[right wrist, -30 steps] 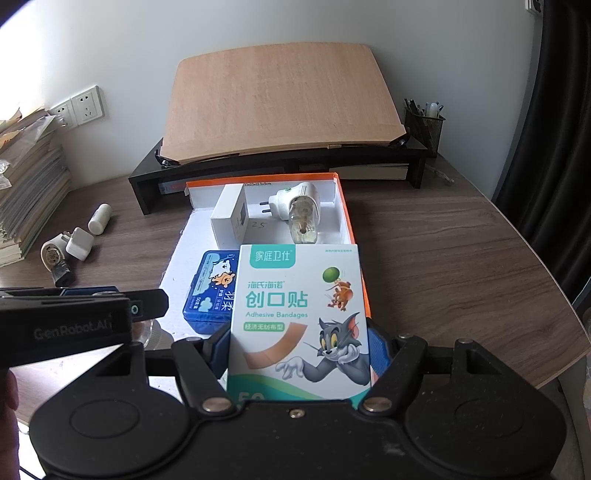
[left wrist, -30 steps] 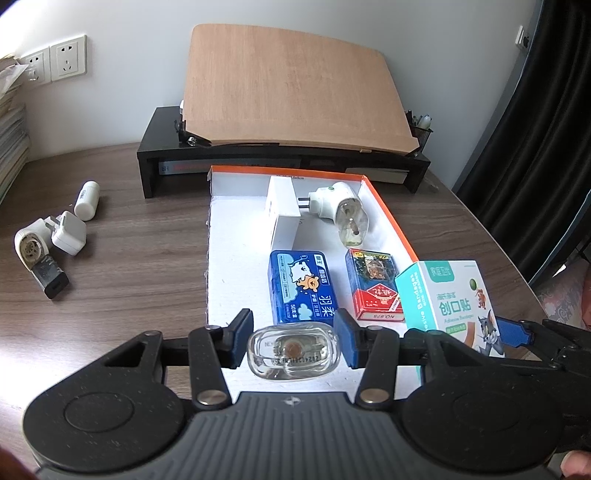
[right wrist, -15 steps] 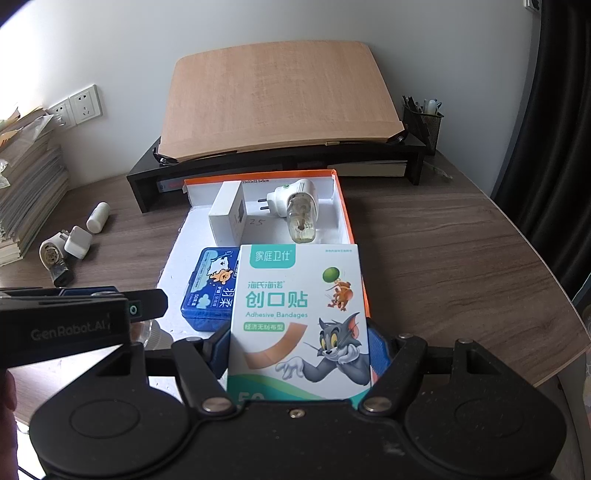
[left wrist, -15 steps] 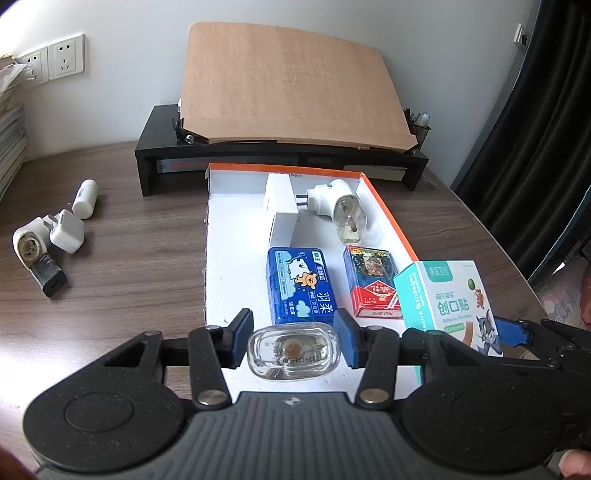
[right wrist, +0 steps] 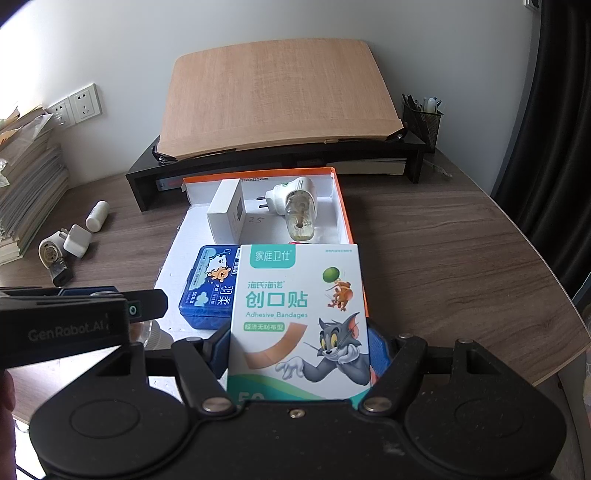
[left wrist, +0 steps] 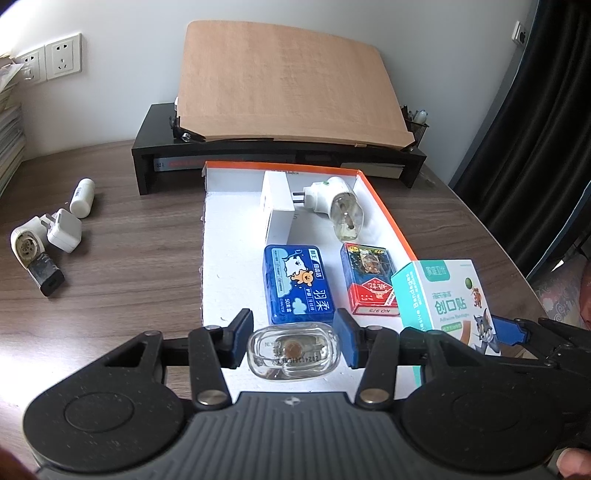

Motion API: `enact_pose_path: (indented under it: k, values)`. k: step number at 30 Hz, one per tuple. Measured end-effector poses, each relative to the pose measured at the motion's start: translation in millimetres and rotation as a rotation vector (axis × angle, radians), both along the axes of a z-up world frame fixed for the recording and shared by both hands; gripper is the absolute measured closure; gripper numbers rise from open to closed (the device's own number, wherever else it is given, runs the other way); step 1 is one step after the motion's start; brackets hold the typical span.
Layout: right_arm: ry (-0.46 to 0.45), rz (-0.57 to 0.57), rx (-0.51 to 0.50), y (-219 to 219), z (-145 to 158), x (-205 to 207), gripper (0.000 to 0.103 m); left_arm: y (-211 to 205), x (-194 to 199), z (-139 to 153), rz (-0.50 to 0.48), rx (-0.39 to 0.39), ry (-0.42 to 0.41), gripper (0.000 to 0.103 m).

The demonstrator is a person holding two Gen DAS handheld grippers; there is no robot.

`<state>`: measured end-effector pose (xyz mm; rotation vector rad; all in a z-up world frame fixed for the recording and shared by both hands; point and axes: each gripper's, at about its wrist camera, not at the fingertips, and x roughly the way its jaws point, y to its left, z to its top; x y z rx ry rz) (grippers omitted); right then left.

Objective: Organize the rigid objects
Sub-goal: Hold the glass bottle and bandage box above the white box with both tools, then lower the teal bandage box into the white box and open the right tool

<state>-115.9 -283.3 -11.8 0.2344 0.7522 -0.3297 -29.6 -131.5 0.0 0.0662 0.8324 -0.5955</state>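
Nothing has moved: left gripper (left wrist: 293, 345) clamps the glass bottle (left wrist: 293, 350), right gripper (right wrist: 299, 350) the bandage box (right wrist: 299, 314), awaiting placement in the tray (left wrist: 236, 236).

White wall (right wrist: 258, 22), dark curtain (right wrist: 554, 110), wooden desk (right wrist: 443, 240), wall sockets (left wrist: 62, 55)

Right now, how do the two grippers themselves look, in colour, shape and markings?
Both are matte black. The left gripper has a ribbed grey base, two round discs, silver pivot screws and blue pads on its fingers. The right gripper is built the same. "GenRobot.AI" is printed in grey on the left gripper's side.
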Motion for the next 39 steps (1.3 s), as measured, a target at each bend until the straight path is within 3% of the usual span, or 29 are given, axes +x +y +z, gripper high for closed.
enact_pose_path:
  k: [39]
  values:
    - [0.017,0.011,0.008,-1.9,-5.8,4.4,0.019,-4.8,3.5,-2.2,-0.021,0.013,0.013,0.054]
